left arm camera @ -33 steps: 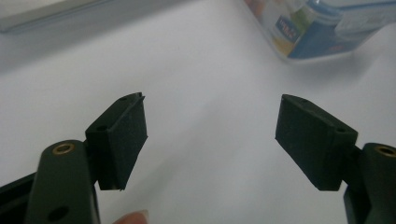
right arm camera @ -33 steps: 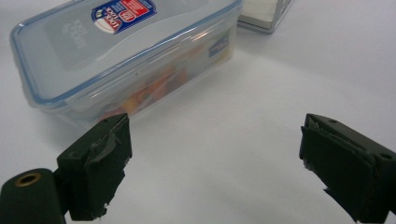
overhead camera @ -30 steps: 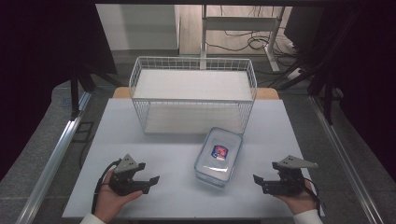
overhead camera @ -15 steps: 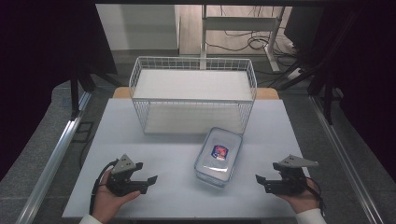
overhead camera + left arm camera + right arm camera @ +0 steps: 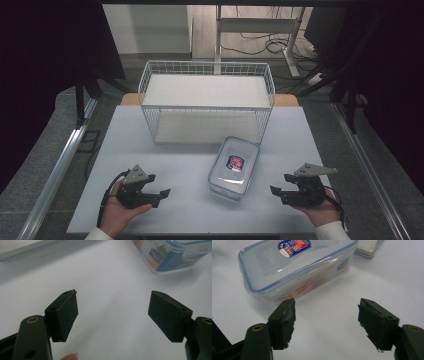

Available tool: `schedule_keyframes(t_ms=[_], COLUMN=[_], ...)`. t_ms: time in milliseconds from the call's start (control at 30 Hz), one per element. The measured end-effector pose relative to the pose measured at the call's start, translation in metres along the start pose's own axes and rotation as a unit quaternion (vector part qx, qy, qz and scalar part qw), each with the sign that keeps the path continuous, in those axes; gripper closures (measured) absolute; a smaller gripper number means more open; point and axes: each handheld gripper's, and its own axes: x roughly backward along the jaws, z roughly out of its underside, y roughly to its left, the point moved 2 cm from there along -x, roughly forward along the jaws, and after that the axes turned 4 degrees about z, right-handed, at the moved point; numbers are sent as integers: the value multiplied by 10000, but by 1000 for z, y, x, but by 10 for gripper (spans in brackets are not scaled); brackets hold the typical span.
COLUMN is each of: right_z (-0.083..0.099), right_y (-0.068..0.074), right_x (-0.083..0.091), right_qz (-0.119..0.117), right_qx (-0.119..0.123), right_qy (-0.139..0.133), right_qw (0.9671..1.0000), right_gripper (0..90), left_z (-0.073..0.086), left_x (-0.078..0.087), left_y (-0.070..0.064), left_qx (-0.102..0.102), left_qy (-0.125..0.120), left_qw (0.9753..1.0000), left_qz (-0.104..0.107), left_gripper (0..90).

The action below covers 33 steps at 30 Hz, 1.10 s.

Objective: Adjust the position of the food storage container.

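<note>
Lidded container (image 5: 234, 167) sat mid-bench, just near of wire basket (image 5: 207, 100), long axis near-far. Lay between left gripper (image 5: 160, 193) and right gripper (image 5: 277, 190), fingers of both spread, empty; right slightly nearer.

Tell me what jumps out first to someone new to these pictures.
A clear plastic container with a blue-rimmed lid and red sticker lies on the white table, between the two hand-held grippers. Behind it stands a white wire basket. The left hand-held gripper and right hand-held gripper both gape open, holding nothing.
</note>
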Motion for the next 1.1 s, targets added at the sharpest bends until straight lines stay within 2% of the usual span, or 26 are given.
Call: schedule_keyframes(t_ms=[300, 467, 533, 567, 633, 667, 733, 833, 967, 1100], right_z=[-12, -15, -14, -14, -13, -13, -14, -14, -10, -10], right_y=[17, 27, 30, 33, 35, 35, 37, 42, 51, 56], right_x=[-7, -14, -19, -24, -30, -30, -35, -43, -53, -58], right_qz=[-203, -326, -472, -548, -575, -575, -607, -647, -578, -594], right_qx=[274, 432, 506, 581, 701, 701, 810, 949, 1219, 1320], right_qy=[149, 349, 438, 577, 740, 740, 844, 953, 1162, 1230], right_qw=[9993, 9979, 9966, 9951, 9931, 9931, 9913, 9888, 9840, 9818], right_gripper=[366, 451, 522, 591, 683, 683, 771, 854, 884, 886], left_z=[1, 0, 0, 1, 1, 1, 1, 1, 1, 1], left_x=[0, 1, 1, 0, 0, 0, -1, -1, 1, 0], left_y=[-1, -3, -3, -2, -2, -2, -2, -2, -3, -4], left_qx=[1, -6, -10, -8, 17, 17, 14, 11, 0, 0], left_qy=[7, -12, -12, 7, 14, 14, 23, 27, 18, 33], left_qw=[10000, 10000, 10000, 10000, 10000, 10000, 10000, 10000, 10000, 10000], left_qz=[9, 25, 29, 34, 41, 41, 47, 48, 71, 78], left_gripper=[240, 240, 240, 240, 240, 240, 240, 240, 240, 240])
